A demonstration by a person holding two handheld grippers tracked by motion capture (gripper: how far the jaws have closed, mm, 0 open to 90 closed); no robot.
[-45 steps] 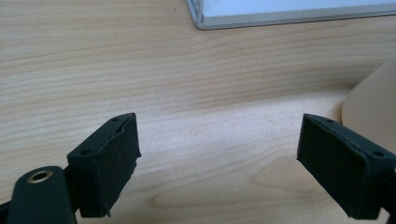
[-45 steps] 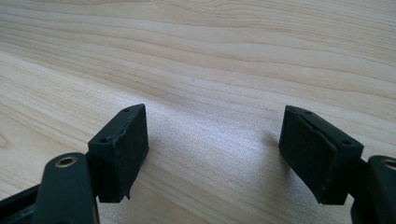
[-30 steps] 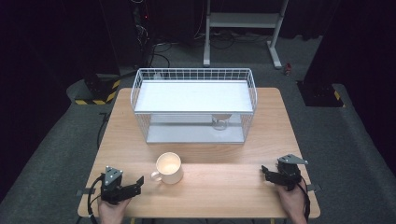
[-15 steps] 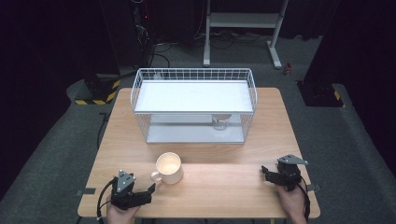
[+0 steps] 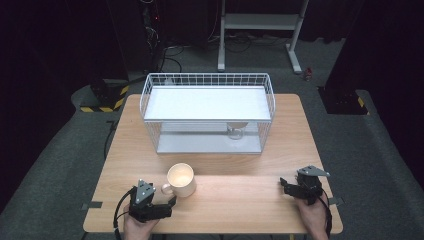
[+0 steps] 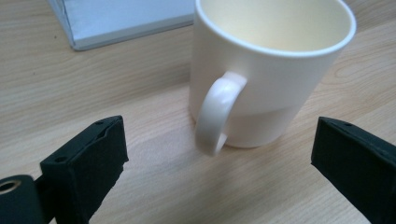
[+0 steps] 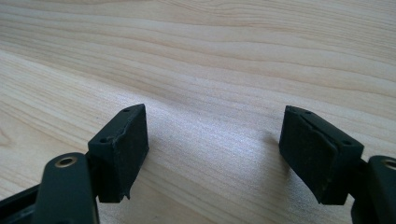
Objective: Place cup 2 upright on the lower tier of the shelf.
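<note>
at the table's near left, the left gripper points at the mug, its jaws just opened wide and empty, the handle facing straight back between them and the cup standing upright just ahead, untouched. behind the mug sits the wire basket, well apart from either hand. at far right, the right gripper rests low over bare wood, jaws apart on nothing, much farther from the mug, so the grab looks like the left hand's.
</note>
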